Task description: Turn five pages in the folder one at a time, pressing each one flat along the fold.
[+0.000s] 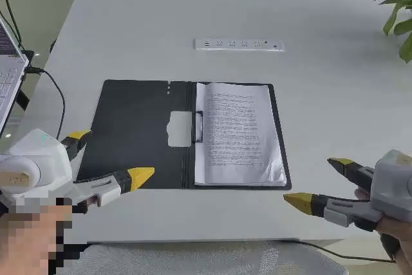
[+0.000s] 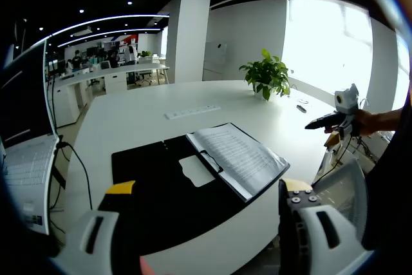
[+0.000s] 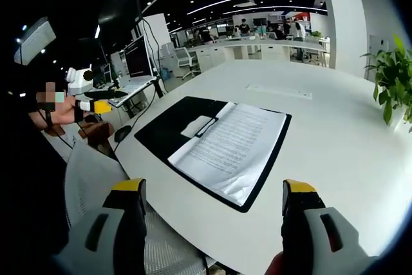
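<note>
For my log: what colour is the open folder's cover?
Black folder; clearest in the head view.

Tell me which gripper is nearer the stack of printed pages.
Right. The right gripper sits just off the near right corner of the printed pages; the left gripper is by the black left cover of the folder, farther away.

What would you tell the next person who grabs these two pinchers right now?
Left gripper: open, empty, hovering by the near left corner of the folder.
Right gripper: open, empty, hovering off its near right corner.
The folder lies open on the table; the pages sit stacked on its right half, none on the left cover.
Done: no page looks turned yet.
Left: all five turns, each pressed flat along the fold.
</note>
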Available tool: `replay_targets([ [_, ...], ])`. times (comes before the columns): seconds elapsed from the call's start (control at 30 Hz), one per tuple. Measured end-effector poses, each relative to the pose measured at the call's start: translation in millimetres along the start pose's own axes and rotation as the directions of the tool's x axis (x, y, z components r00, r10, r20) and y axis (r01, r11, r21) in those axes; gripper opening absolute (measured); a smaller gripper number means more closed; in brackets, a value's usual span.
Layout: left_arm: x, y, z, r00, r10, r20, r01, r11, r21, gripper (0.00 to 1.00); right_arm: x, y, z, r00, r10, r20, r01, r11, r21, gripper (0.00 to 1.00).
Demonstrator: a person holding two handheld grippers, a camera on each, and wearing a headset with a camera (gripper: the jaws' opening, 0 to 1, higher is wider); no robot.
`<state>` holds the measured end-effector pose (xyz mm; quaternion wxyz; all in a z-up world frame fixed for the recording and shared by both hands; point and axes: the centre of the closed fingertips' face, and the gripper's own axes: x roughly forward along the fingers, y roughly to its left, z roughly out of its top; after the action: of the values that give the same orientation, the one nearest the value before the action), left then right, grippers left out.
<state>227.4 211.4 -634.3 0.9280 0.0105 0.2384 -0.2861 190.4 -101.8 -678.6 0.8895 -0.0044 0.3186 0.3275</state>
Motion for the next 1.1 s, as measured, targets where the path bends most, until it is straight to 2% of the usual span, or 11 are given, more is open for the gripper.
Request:
replay_targets([
  [0.37,-0.6,0.1,0.4,1.0000,0.003,0.001,-0.003,1.000,0.000,0.89,-0.2,-3.8,-2.2,1.0000,-0.001,0.000,0.001,1.000,0.001,0.86],
  [1.1,-3.4,1.0,-1.2,1.0000,-0.003,-0.003,0.003,1.000,0.008,0.89,-2.6,0.0,2.4,0.9999,-0.011,0.013,0.010,1.000,0.007,0.86],
])
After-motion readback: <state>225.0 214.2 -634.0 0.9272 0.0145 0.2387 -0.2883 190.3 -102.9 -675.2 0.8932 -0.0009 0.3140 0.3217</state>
